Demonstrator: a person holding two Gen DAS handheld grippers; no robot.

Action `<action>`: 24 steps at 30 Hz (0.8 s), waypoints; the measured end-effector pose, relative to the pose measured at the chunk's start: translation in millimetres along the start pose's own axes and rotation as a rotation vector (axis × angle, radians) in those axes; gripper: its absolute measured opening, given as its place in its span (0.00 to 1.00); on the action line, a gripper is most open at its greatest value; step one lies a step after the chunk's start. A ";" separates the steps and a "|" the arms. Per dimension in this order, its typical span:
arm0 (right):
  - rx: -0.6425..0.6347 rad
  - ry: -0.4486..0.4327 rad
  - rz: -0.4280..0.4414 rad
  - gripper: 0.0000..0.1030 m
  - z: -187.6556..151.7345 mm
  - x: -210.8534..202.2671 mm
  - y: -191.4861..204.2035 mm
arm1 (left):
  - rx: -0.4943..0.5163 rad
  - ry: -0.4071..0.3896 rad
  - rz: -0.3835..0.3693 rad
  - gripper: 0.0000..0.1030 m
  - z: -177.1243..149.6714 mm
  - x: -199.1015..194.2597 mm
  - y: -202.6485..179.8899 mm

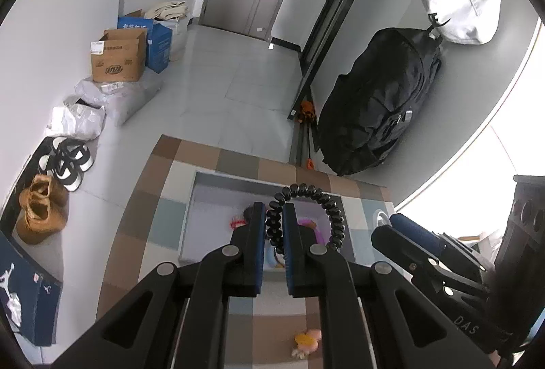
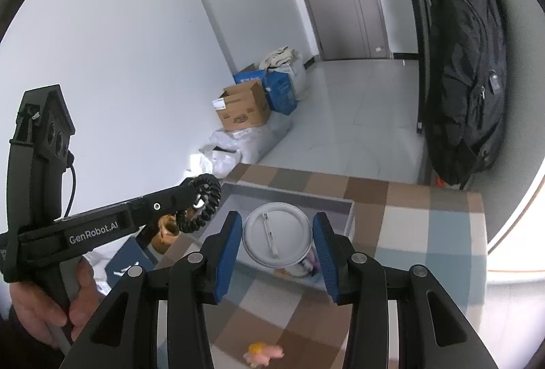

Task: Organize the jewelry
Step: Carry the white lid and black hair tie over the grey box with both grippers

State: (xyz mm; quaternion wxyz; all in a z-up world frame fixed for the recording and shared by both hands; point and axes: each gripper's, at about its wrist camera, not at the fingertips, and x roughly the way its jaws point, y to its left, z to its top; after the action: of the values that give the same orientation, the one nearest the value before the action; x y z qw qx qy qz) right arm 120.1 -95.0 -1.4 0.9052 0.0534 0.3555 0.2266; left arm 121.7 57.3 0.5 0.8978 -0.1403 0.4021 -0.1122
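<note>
Left gripper point(image 1: 274, 215): jaws are standing together, clamping one side of a black coil tie point(image 1: 306, 209). The rest of the loop is arching free to the right of the jaws, above the tray point(image 1: 204, 185). In the right wrist view the same gripper point(image 2: 196, 195) is reaching in from the left with the coil tie point(image 2: 204, 202) hanging at its tip, over the tray's near-left corner; a hand point(image 2: 51, 301) is gripping its handle.

Right gripper point(image 2: 277, 239): jaws are standing partly apart, clamping a round white badge point(image 2: 277, 237) by its opposite edges. The badge is showing its back, with a metal pin across the middle. It is being held over the tray point(image 2: 289, 193), clear of the tray floor.

Tray: grey, shallow, sitting on a checked cloth point(image 2: 408, 232) covering the worktop. Small coloured items are lying inside; they are largely hidden behind the jaws and cannot be identified.

A small pink and yellow clip point(image 2: 264, 352) is lying on the cloth near the front edge, well apart from the tray.

Surroundings: a cardboard box point(image 1: 117, 55) and a black backpack point(image 1: 381, 103) are standing by the walls.
</note>
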 end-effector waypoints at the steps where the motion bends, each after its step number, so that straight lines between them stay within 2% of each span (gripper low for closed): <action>1: -0.001 0.003 0.001 0.40 1.8 3.6 -1.7 | 0.005 0.001 0.003 0.05 1.0 3.1 0.2; 9: 0.011 0.040 0.027 0.40 7.8 39.1 -14.1 | 0.007 0.020 0.010 0.05 6.0 27.7 10.3; 24: 0.025 0.078 0.031 0.41 3.5 60.1 -26.3 | 0.016 0.116 -0.029 0.05 7.3 59.9 11.8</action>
State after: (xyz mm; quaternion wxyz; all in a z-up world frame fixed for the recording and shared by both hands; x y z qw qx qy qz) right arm 171.0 -91.4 -42.8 0.8863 0.0614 0.3926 0.2377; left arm 167.3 50.7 -40.3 0.8722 -0.1322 0.4507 -0.1365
